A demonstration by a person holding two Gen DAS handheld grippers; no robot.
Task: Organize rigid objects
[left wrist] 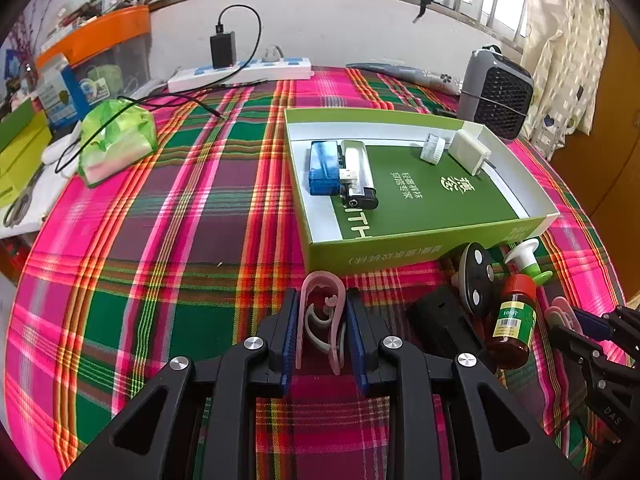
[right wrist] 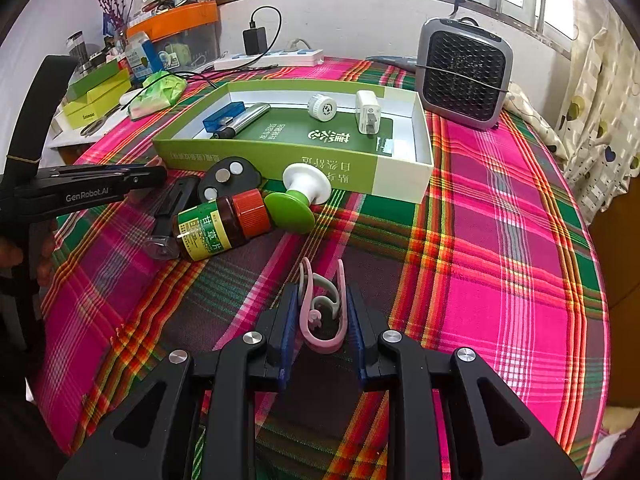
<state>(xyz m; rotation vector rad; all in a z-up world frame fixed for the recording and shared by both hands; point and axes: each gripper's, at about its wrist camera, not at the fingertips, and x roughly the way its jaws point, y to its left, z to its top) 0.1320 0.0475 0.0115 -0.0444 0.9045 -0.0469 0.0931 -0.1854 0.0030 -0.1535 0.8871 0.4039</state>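
Observation:
My left gripper (left wrist: 322,296) is shut on a pink clothes clip (left wrist: 320,312), held just above the plaid cloth in front of the green box (left wrist: 420,248). My right gripper (right wrist: 322,292) is shut on a second pink clip (right wrist: 320,316); in the left wrist view this right gripper (left wrist: 576,320) sits at the far right. Inside the box lie a blue case (left wrist: 324,168), a lighter (left wrist: 358,176), a white cap (left wrist: 433,149) and a white charger (left wrist: 468,152). Before the box lie a brown bottle (right wrist: 224,226), a green-and-white stopper (right wrist: 298,196), a black disc (right wrist: 228,178) and a black bar (right wrist: 172,204).
A grey fan heater (right wrist: 464,72) stands behind the box at the right. A power strip (left wrist: 240,72) with a black adapter lies at the table's back. A green tissue pack (left wrist: 116,140), stacked boxes (left wrist: 20,148) and scissors (left wrist: 18,204) crowd the left edge.

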